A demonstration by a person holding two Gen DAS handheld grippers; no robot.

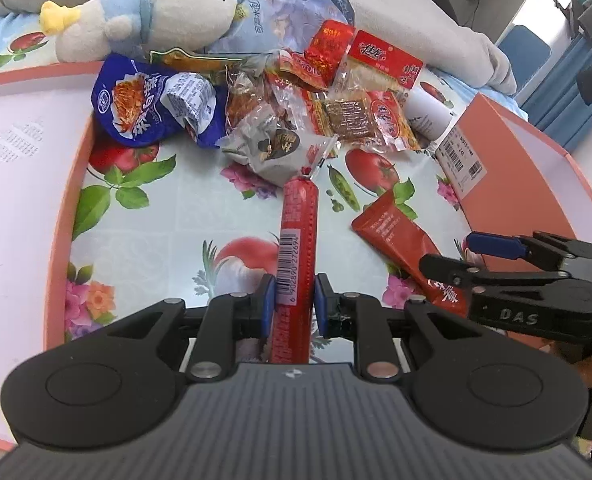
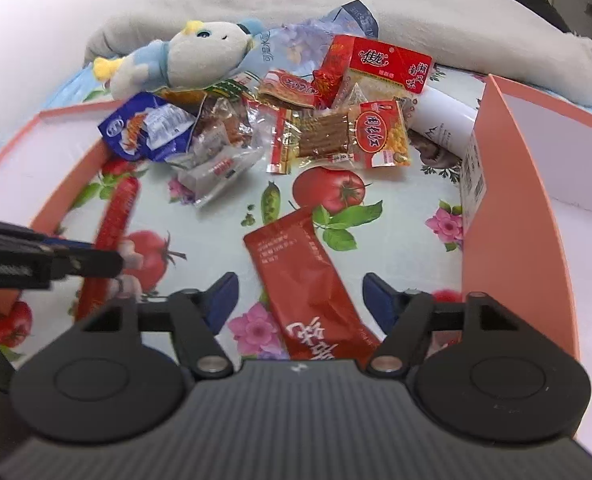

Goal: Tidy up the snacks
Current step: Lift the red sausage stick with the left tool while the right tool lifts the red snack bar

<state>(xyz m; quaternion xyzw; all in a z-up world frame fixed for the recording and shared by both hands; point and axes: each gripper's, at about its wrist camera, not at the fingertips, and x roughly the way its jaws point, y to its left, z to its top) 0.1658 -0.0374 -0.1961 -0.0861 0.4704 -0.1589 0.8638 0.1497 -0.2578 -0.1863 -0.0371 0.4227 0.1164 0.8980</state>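
Note:
My left gripper [image 1: 294, 304] is shut on a red sausage stick [image 1: 298, 236], which points away along its fingers; the stick also shows in the right wrist view [image 2: 113, 224]. My right gripper [image 2: 300, 300] is open, its jaws on either side of a dark red sachet [image 2: 308, 280] that lies flat on the floral cloth [image 2: 215, 236]; the sachet also shows in the left wrist view [image 1: 400, 240]. A pile of snack packets [image 1: 316, 92] lies further back, with a blue bag [image 1: 147, 100] at its left and a grey wrapped cake [image 1: 271, 148] in front.
An orange-edged box lid [image 1: 23, 200] lies at the left and an orange box [image 2: 516, 200] stands at the right. A plush duck [image 1: 143, 16], a white bottle [image 2: 444, 120] and grey bedding [image 2: 416, 20] lie behind the pile.

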